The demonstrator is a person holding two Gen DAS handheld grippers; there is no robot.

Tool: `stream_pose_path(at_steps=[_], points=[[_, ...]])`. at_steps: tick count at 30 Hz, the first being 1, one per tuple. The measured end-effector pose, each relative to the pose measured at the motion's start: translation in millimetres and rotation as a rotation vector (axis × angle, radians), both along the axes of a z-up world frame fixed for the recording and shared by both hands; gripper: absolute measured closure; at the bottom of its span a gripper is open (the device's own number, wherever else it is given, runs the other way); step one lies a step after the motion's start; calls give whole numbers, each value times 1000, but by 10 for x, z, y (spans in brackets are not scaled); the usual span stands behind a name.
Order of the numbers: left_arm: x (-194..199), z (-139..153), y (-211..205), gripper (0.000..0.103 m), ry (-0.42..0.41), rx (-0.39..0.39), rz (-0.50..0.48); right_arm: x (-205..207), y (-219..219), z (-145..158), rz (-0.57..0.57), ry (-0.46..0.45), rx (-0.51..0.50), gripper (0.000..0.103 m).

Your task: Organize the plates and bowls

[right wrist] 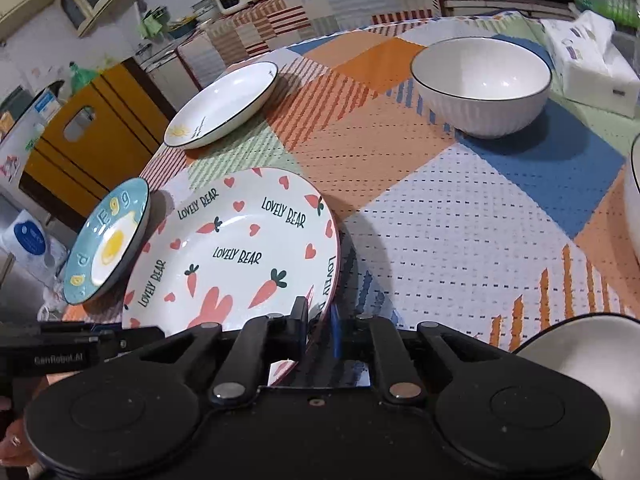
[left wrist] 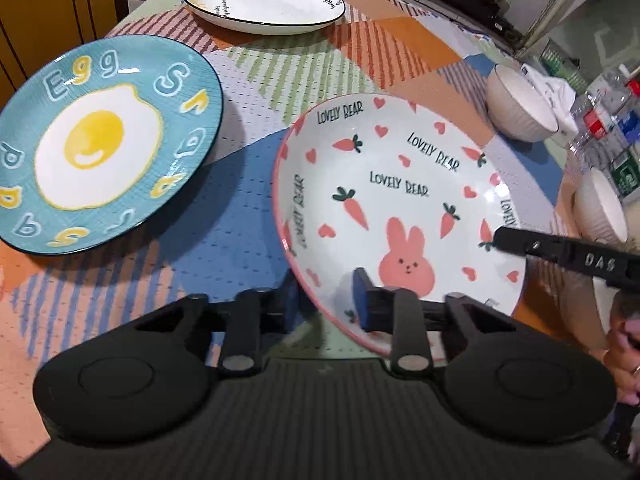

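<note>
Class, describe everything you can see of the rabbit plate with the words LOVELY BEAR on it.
The rabbit plate is round, shallow and glossy, seemingly ceramic: white with a thin pink rim, a pink rabbit, orange carrots, pink hearts and repeated dark "LOVELY BEAR" lettering. It is empty and looks whole. It lies over the patterned tablecloth, beside the blue egg plate. The left gripper clamps its near rim, one finger inside, one beneath; the right gripper clamps the opposite edge. The gripped edges seem slightly raised.
</note>
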State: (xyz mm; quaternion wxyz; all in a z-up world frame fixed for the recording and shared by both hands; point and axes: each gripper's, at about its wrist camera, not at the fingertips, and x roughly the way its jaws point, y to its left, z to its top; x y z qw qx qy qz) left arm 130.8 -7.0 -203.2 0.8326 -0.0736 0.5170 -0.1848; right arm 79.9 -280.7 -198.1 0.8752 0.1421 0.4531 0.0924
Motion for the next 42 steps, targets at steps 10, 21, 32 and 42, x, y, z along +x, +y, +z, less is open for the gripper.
stream_pose_path(at_steps=[10, 21, 32, 42], points=[[8, 190, -98, 78, -62, 80, -52, 12, 44, 57, 107, -66, -37, 85], [452, 470, -329, 78, -96, 60, -102, 319, -167, 361, 113, -112, -48, 84], [916, 329, -578, 77, -48, 93, -103, 764, -294, 313, 106, -80, -92, 83], [941, 139, -553, 77, 0, 56, -97, 852, -212, 221, 131, -56, -161, 81]])
